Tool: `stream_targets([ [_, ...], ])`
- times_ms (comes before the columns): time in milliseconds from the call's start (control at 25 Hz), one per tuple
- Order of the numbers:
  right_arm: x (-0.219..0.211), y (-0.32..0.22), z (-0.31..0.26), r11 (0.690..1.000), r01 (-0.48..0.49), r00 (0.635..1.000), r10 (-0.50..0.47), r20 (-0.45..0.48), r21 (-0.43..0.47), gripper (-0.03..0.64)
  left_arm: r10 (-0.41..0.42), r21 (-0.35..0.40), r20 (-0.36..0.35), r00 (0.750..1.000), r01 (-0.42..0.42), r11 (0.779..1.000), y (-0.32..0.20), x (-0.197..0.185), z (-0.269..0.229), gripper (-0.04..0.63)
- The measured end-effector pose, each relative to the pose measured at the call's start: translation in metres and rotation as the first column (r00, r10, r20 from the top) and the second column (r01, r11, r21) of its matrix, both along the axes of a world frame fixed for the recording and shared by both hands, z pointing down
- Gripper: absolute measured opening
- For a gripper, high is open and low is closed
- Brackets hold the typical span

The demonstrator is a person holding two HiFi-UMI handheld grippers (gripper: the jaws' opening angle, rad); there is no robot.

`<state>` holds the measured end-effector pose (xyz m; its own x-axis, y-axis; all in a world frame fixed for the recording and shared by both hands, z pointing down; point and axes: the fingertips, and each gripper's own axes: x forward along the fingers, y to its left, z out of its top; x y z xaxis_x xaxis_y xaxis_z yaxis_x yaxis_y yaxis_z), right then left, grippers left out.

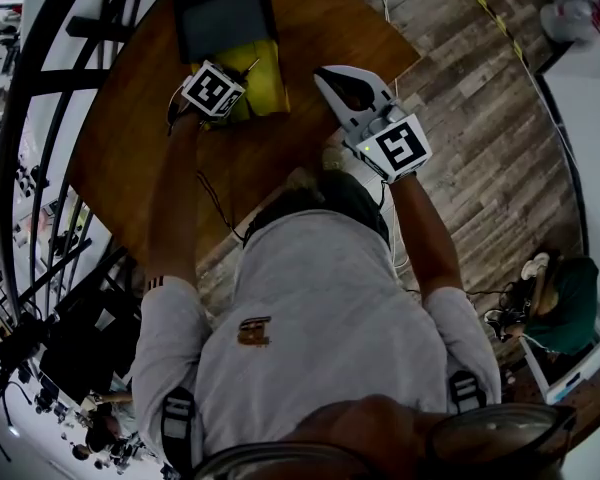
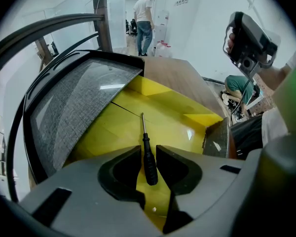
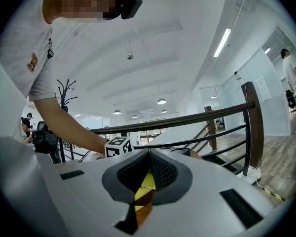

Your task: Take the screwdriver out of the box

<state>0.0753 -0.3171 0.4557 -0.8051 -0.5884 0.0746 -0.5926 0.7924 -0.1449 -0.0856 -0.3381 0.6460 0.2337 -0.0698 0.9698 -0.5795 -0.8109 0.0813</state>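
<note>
A black-handled screwdriver (image 2: 145, 141) lies flat on the yellow floor of the open box (image 2: 163, 110), whose grey fabric lid (image 2: 71, 102) stands tilted back. My left gripper (image 2: 148, 152) points steeply down into the box. Its jaws stand open on either side of the handle, very close to it. In the head view the left gripper (image 1: 220, 96) sits over the yellow box (image 1: 266, 80), and the screwdriver is hidden under its marker cube. My right gripper (image 1: 332, 78) hovers level beside the box. Its jaws (image 3: 149, 151) are shut with nothing between them.
The box rests on a brown wooden table (image 1: 310, 18) with its edge near the person's body. A black metal railing (image 1: 35, 138) curves round the left. A person in green (image 1: 565, 303) crouches on the plank floor at right. Another person (image 2: 144, 14) stands far off.
</note>
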Motion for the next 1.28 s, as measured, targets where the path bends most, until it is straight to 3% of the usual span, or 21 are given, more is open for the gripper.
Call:
stream_targets([
  [480, -0.006, 0.018, -0.011, 0.999, -0.004, 1.000, 0.004, 0.005, 0.034, 0.032, -0.030, 0.025, -0.003, 1.000, 0.030, 0.999, 0.011, -0.002, -0.004, 0.074],
  [800, -0.011, 0.029, -0.021, 0.999, -0.001, 1.000, 0.002, -0.027, 0.035, 0.032, -0.099, 0.133, -0.135, 0.986, 0.117, 0.984, 0.013, -0.002, -0.036, 0.074],
  [1000, -0.027, 0.035, -0.031, 0.999, 0.017, 0.999, -0.015, -0.039, 0.046, 0.032, -0.138, 0.245, -0.282, 0.949, 0.210, 0.946, 0.015, -0.006, -0.082, 0.074],
  [1280, -0.056, 0.048, -0.052, 0.995, 0.051, 0.999, -0.049, -0.022, 0.089, 0.032, -0.120, 0.379, -0.495, 0.860, 0.338, 0.861, 0.036, -0.003, -0.151, 0.074],
])
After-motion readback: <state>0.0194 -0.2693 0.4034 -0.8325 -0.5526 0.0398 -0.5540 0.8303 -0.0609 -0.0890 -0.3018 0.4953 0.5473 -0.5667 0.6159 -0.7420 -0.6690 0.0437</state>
